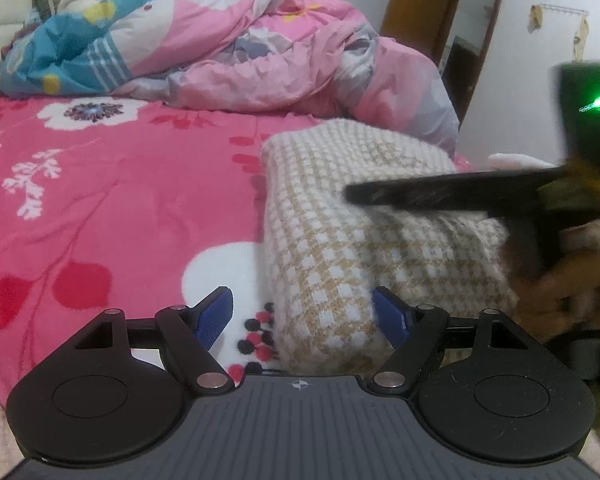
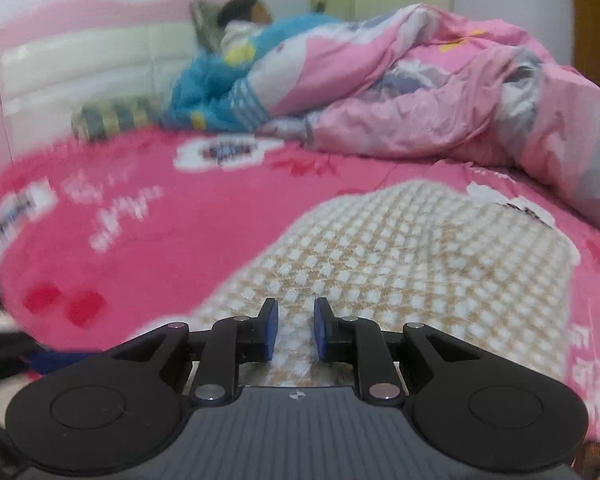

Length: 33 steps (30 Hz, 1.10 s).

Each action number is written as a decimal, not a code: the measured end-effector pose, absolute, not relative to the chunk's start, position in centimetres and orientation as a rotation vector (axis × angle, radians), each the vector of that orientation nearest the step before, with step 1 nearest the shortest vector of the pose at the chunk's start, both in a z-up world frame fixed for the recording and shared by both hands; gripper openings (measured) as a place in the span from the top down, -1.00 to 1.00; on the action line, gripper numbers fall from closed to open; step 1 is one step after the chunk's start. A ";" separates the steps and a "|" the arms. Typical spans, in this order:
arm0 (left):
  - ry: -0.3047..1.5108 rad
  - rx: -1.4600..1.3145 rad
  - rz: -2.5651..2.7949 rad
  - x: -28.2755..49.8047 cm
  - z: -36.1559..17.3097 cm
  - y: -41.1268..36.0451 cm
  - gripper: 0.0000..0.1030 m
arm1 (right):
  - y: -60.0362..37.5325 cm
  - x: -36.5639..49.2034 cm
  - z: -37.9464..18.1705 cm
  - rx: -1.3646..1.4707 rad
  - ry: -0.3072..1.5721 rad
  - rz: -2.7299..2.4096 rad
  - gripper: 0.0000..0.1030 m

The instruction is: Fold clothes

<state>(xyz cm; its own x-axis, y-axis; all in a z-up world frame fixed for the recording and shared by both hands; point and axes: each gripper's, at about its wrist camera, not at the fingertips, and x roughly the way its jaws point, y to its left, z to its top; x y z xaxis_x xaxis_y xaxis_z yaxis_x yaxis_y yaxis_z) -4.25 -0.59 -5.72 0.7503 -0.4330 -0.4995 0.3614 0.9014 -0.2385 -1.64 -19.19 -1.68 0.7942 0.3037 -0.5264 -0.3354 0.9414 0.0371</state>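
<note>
The left gripper [image 1: 304,316] has its fingers spread wide around the near corner of the checked sweater [image 1: 364,216], which lies folded on the pink flowered bed sheet [image 1: 100,200]. The right gripper [image 2: 296,330] has its fingers close together, with a small gap and nothing pinched, over the sweater. Behind lies a rumpled quilt [image 1: 260,52] with a person under it. No words can be read.

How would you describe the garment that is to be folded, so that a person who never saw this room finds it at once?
Start from the bed with the bright pink floral sheet; a crumpled pink and blue quilt lies at its far side. Nearer the bed's edge, in front of the quilt, lies the knit garment, already folded into a thick bundle. Unlike everything pink around it, it is cream and beige in a small houndstooth check.
</note>
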 end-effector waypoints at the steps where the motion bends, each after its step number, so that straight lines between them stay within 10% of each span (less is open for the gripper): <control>1: 0.578 -0.132 -0.435 -4.2 -5.8 -0.6 -0.51 | -19.6 -3.0 -1.1 -0.031 0.535 0.351 0.61; 33: 0.582 0.024 -0.443 -2.3 -4.2 -3.8 -0.51 | -23.0 -10.8 -3.5 -0.189 0.489 0.043 0.66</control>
<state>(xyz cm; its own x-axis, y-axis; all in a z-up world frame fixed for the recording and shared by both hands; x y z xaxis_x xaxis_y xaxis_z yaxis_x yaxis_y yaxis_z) -2.29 -3.77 -4.19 0.7442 -0.3976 -0.5368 0.4108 0.9061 -0.1016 -10.79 -23.00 -3.51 0.8821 -0.0044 -0.4711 -0.0859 0.9817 -0.1700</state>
